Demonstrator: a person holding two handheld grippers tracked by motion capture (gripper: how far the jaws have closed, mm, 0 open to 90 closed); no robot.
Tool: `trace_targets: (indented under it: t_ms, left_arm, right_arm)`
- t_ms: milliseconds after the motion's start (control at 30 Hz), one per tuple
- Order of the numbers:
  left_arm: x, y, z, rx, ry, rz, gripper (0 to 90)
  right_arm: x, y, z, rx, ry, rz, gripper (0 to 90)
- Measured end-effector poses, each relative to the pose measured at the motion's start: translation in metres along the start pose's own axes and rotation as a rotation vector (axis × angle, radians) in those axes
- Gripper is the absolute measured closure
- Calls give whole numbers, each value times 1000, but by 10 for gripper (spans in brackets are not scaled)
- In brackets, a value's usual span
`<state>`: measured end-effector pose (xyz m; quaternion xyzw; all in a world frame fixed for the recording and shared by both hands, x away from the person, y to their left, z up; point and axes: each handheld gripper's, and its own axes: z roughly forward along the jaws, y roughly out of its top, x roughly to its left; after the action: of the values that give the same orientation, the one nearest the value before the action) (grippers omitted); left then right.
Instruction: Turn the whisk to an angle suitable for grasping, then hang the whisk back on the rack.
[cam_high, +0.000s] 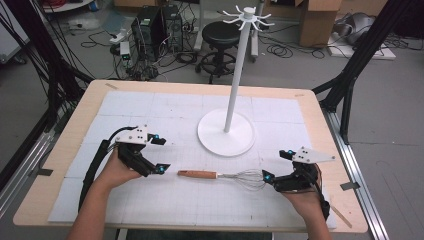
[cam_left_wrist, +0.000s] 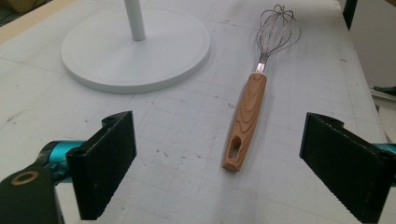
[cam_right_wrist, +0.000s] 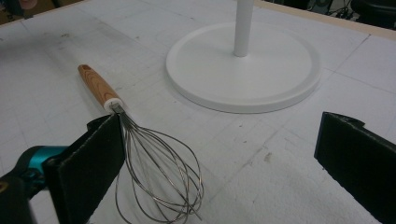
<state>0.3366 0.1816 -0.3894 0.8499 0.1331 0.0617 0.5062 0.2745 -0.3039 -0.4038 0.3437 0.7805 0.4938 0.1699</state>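
Two tongs flank a wood-handled wire whisk (cam_high: 220, 175).

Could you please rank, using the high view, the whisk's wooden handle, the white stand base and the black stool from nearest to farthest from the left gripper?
Measured from the left gripper:
1. Wooden handle of the whisk, just to the gripper's right on the mat.
2. White stand base, farther right and toward the table's middle.
3. Black stool, on the floor beyond the table's far edge.

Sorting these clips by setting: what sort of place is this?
Likely a lab or workshop: computer towers and cables on the floor, cardboard boxes, a gridded table.
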Motion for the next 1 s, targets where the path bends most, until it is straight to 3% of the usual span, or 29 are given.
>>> trace_targets:
  t_ms: [267, 367, 1000]
  left_arm:
    - [2, -2, -9, -41, 12, -19, 65]
    - [3, -3, -13, -51, 39, -28, 17]
    - [8, -9, -28, -66, 72, -34, 16]
  right_arm:
    - [-1, 2, 0, -5, -3, 5, 13]
    - [0, 2, 1, -4, -3, 10, 13]
    - [2, 10, 5, -6, 17, -4, 13]
